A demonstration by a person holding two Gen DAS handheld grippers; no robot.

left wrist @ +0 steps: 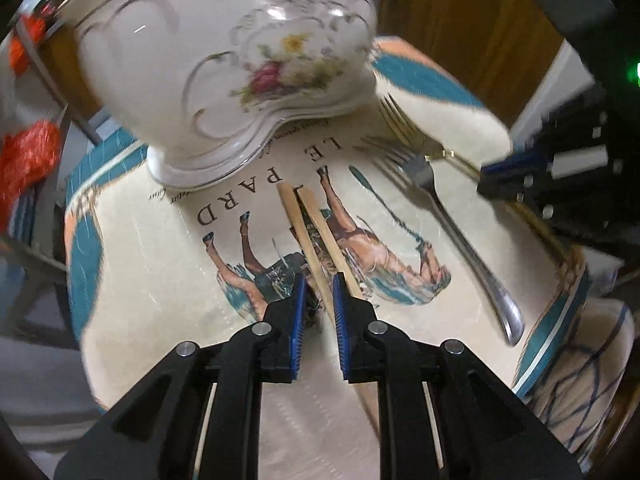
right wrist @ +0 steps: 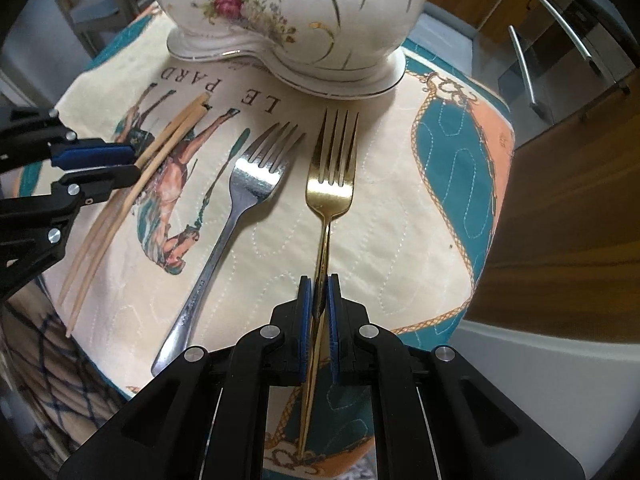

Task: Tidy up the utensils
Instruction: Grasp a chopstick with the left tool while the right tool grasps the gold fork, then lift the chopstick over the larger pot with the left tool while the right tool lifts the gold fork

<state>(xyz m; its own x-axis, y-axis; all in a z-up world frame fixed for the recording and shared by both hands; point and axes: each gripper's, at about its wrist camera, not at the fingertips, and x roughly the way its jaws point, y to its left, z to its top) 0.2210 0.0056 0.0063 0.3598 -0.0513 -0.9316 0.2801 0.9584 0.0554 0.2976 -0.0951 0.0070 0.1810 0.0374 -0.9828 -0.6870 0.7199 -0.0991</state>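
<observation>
Right wrist: gold fork [right wrist: 330, 184] handle between right claw [right wrist: 320, 304] pads.

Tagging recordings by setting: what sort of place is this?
Probably a home dining or kitchen area: a printed quilted placemat, a floral porcelain tureen and wooden cabinet fronts with metal bar handles.

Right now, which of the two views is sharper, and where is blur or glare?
Right wrist view: sharp, with glare on the silver fork and gold fork. Left wrist view: motion-blurred, most on the porcelain vase and frame edges.
</observation>
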